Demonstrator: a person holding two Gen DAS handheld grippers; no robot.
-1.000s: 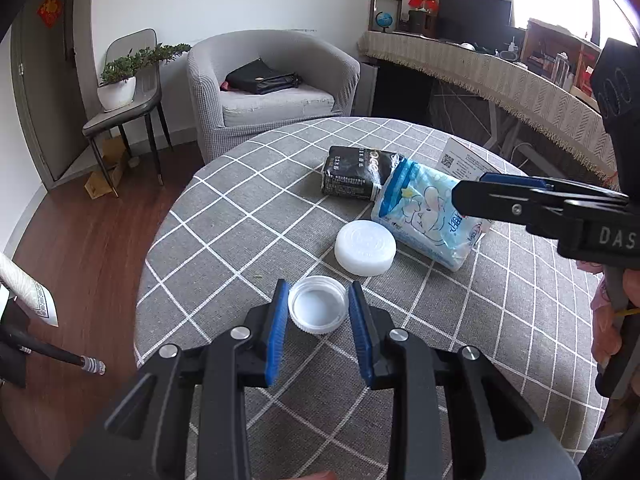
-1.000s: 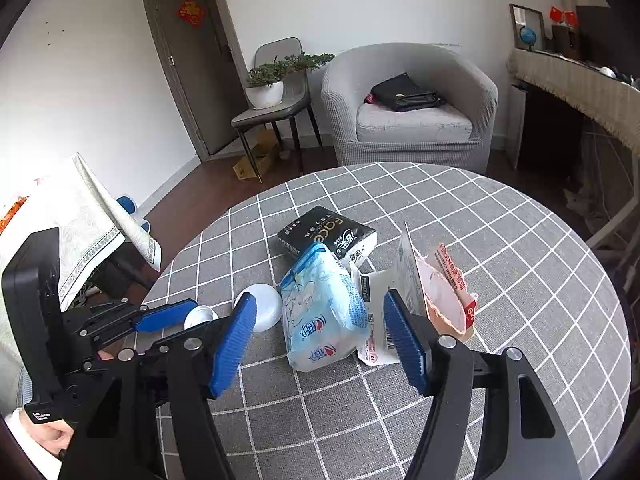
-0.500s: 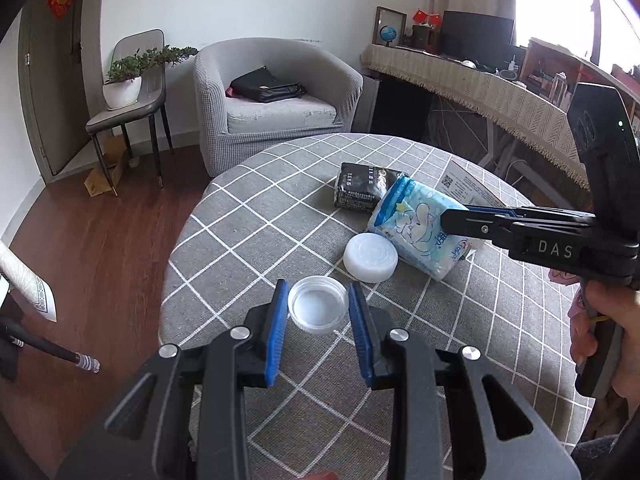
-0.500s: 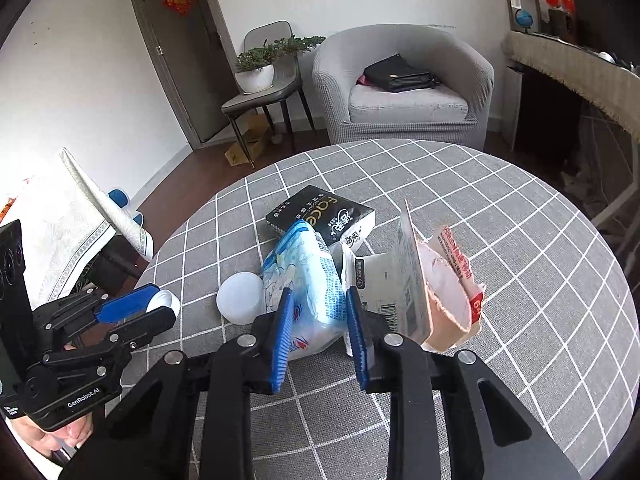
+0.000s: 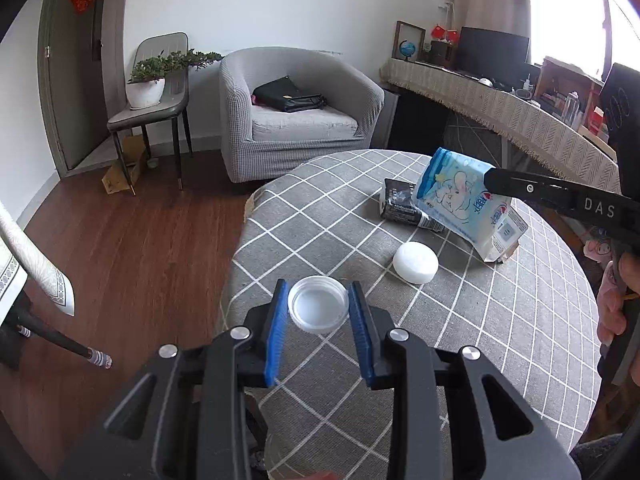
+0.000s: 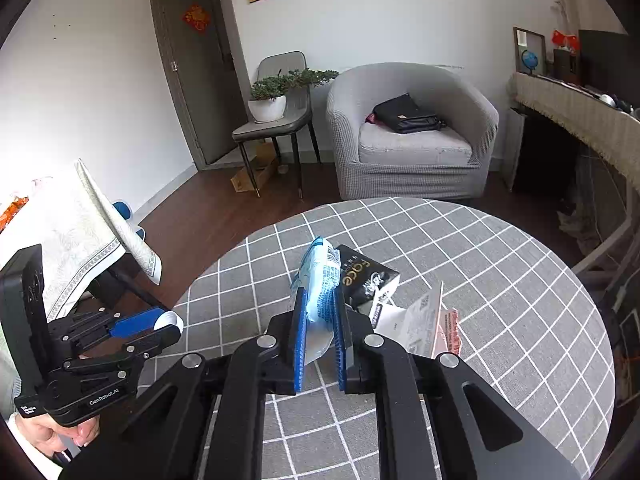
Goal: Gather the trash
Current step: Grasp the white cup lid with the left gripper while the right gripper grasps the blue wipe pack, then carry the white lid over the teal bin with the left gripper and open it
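A shallow white plastic lid [image 5: 318, 309], open side up, sits low in the middle of the left wrist frame, clear of the cloth. At right of centre in that frame lie a white round puck-shaped container [image 5: 415, 262] and, behind it, a black packet [image 5: 398, 205] flat on the grid cloth. The pale blue wipes pack [image 5: 460, 200], crumpled, hangs tilted above a torn white paper wrapper [image 6: 420, 320].
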